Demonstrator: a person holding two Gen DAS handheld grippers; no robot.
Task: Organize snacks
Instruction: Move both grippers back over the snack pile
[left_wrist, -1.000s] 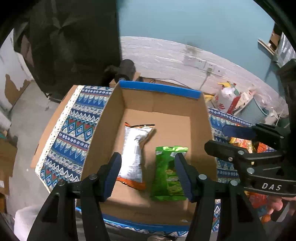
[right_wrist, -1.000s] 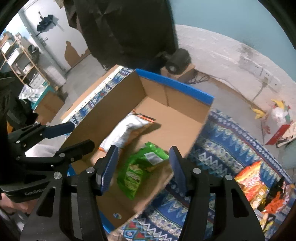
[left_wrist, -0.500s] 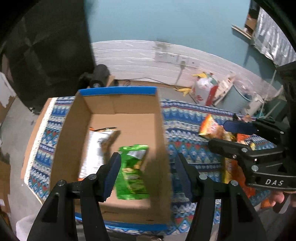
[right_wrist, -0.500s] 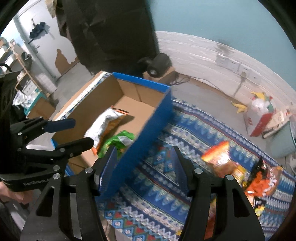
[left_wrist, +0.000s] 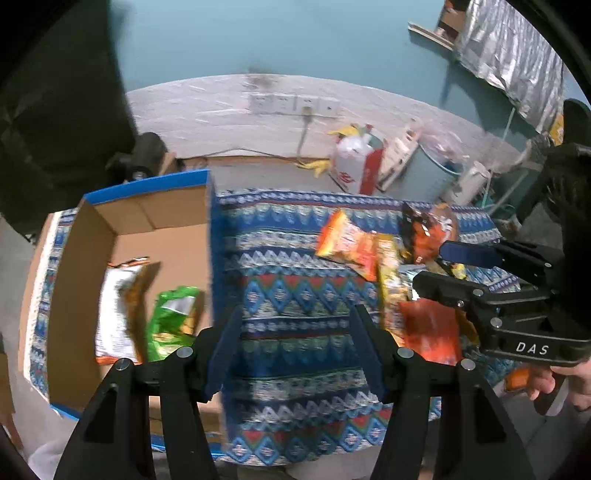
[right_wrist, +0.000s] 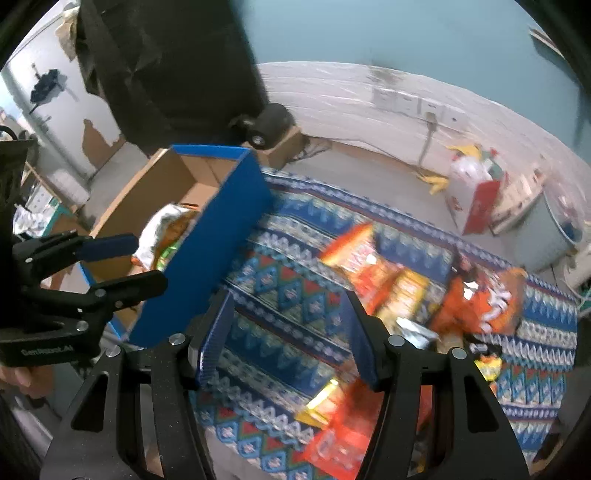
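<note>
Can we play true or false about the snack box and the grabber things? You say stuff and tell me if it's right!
1. The cardboard box has a green snack bag in it. True.
2. The left gripper is squeezing a snack bag. False: nothing is between its fingers; only the patterned cloth shows there.
3. A pile of orange snack bags lies on the cloth outside the box. True.
4. The box is full to the top. False: only the green bag and a white bag show inside.
5. The right gripper holds nothing. True.
</note>
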